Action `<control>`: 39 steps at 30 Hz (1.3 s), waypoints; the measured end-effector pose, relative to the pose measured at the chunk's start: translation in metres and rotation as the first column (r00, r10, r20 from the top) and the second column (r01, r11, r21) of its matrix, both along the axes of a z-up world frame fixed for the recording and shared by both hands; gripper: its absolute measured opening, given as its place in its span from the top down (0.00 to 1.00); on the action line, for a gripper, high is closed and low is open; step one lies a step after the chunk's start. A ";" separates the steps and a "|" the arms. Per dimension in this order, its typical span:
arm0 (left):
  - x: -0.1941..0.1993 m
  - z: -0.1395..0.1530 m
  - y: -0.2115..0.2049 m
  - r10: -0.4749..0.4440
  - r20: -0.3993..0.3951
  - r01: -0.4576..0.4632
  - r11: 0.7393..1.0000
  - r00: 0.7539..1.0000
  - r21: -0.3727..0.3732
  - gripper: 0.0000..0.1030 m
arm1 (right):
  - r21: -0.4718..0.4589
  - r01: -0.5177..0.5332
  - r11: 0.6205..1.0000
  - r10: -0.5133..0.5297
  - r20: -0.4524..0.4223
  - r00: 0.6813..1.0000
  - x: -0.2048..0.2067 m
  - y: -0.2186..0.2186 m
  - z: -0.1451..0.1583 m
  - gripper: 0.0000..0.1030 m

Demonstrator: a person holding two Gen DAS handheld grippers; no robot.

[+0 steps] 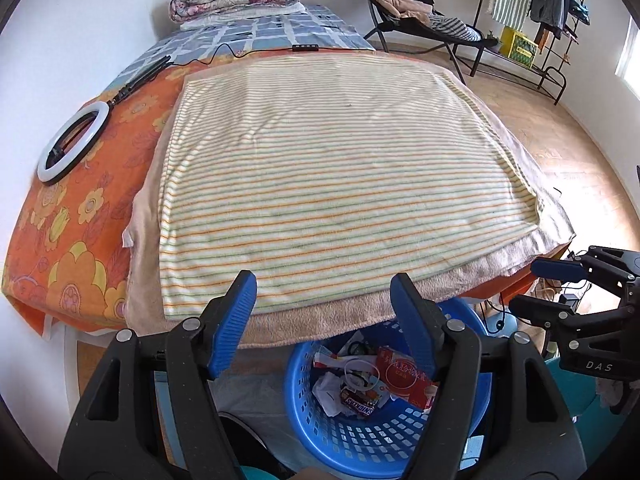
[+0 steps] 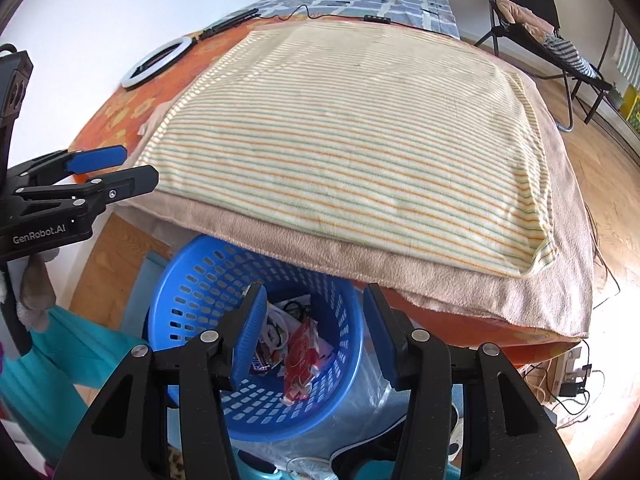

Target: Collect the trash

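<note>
A blue perforated basket [image 1: 304, 412] [image 2: 192, 280] stands on the floor at the foot of the bed. It holds trash: a red packet [image 1: 404, 380] [image 2: 300, 356], a Snickers wrapper [image 1: 360, 402] [image 2: 260, 367], crumpled white paper [image 1: 330, 390] and a thin white ring. My left gripper [image 1: 324, 292] [image 2: 132, 168] is open and empty, above the basket's near side. My right gripper [image 2: 314, 300] [image 1: 524, 284] is open and empty, directly over the basket.
A striped towel [image 1: 332, 184] [image 2: 352, 136] lies flat over a beige blanket on the bed. A ring light [image 1: 72, 142] [image 2: 154, 62] and cable lie on the orange floral sheet. A folding chair [image 1: 408, 12] and clothes rack [image 1: 532, 28] stand at the back right. Cables and a power strip [image 2: 572, 364] lie on the floor.
</note>
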State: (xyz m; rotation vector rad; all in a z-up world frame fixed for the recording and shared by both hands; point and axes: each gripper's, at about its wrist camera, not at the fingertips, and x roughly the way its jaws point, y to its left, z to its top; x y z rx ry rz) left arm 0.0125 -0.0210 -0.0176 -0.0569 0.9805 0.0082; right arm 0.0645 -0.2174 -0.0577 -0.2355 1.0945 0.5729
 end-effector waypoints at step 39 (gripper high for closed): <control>0.067 0.039 0.002 0.027 0.131 -0.019 0.998 0.991 -0.064 0.19 | 0.221 0.114 0.969 -0.139 0.100 0.985 0.093 -0.003 0.041 0.35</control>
